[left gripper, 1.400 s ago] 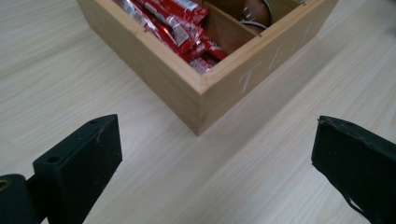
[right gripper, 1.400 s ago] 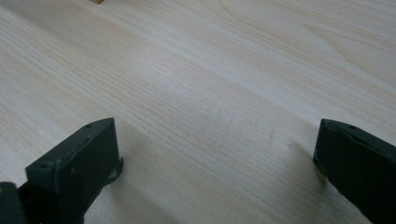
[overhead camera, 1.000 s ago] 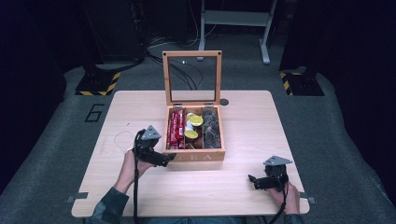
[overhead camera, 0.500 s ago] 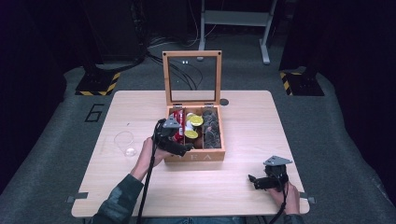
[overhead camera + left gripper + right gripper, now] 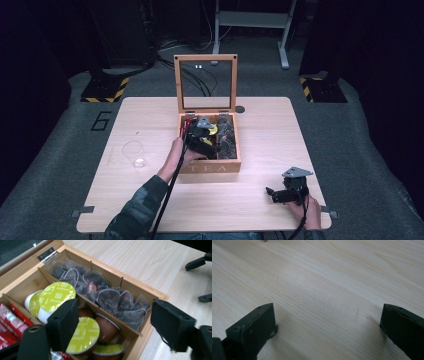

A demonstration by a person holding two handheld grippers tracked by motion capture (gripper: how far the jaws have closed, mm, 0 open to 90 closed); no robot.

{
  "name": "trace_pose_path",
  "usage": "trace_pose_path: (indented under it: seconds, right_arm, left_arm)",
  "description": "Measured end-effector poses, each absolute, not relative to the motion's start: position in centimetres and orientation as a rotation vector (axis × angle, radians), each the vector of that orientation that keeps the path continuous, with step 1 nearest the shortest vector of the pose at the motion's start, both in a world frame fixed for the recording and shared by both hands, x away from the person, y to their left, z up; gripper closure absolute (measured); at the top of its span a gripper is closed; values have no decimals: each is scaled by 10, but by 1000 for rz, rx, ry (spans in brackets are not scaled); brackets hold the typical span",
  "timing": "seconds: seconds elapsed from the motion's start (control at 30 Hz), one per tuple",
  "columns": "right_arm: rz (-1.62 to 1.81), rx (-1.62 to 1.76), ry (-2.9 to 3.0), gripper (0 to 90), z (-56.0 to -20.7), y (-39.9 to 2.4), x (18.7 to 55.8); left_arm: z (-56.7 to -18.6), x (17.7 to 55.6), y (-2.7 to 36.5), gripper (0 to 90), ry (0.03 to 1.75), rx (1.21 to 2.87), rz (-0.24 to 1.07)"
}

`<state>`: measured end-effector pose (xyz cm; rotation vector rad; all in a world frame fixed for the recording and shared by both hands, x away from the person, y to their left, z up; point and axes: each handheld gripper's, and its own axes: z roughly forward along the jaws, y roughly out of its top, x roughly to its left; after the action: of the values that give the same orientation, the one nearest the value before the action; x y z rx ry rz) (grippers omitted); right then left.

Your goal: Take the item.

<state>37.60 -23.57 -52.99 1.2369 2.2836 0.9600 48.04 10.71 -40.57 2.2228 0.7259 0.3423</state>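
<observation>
Capsules (image 5: pixel 83 335), green-lidded, sat in the tea box (image 5: pixel 210 167) middle compartment. We hung our left gripper (image 5: pixel 113 326) over them, jaws just narrowing yet gripping nothing, ready to pick. Right gripper (image 5: pixel 327 322) lay open, near right.

"TEA" stands on the wooden box (image 5: pixel 210 168) front; a "6" marks the floor (image 5: pixel 102 120).

In the high view the left gripper (image 5: pixel 204 136) and hand cover the middle of the tea box (image 5: pixel 210 166), while in the left gripper view a jaw hides part of one green-lidded capsule (image 5: pixel 83 335), and the red sachets (image 5: pixel 10 320) are cut off at the left edge.
</observation>
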Motion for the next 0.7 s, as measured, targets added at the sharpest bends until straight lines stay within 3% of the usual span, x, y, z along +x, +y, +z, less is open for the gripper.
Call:
trace_pose_path:
  seconds: [0.4, 0.7]
  right_arm:
    - [958, 1241, 2284, 0, -530, -236, 376]
    - [959, 1237, 2285, 0, -530, -236, 376]
  left_arm:
    - [-418, 498, 75, 418, 739, 2296, 345]
    - [-429, 505, 67, 438, 769, 2331, 352]
